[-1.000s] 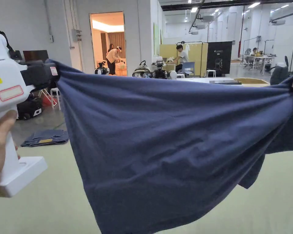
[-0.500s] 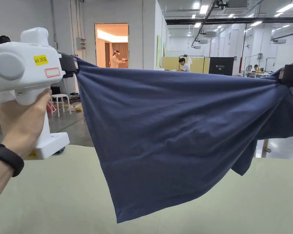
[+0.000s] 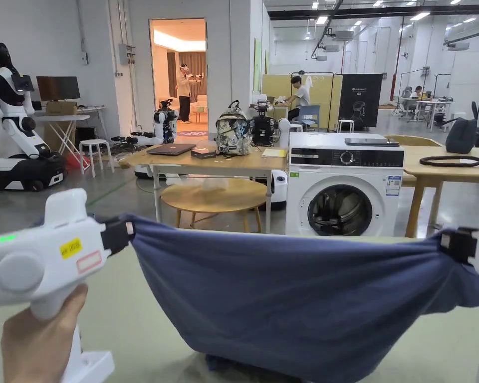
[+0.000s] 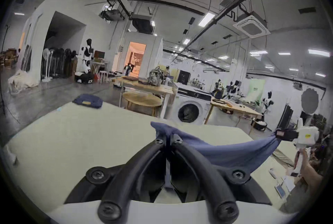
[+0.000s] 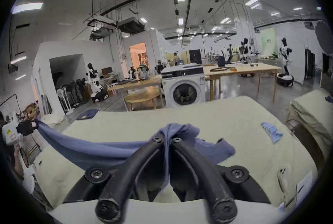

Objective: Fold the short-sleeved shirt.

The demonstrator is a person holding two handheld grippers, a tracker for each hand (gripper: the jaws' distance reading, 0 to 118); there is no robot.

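Shirt (image 3: 303,304) stretched sideways between left gripper (image 3: 126,232) and right gripper (image 3: 445,244), jaws of both clamped on cloth. Long axis left-right; belly sags onto table (image 3: 133,324) below.

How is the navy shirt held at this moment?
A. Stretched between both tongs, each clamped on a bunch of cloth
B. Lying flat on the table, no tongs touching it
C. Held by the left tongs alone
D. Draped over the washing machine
A. The left tongs and the right tongs are each shut on a bunch of the shirt, which sags between them above the pale green table.
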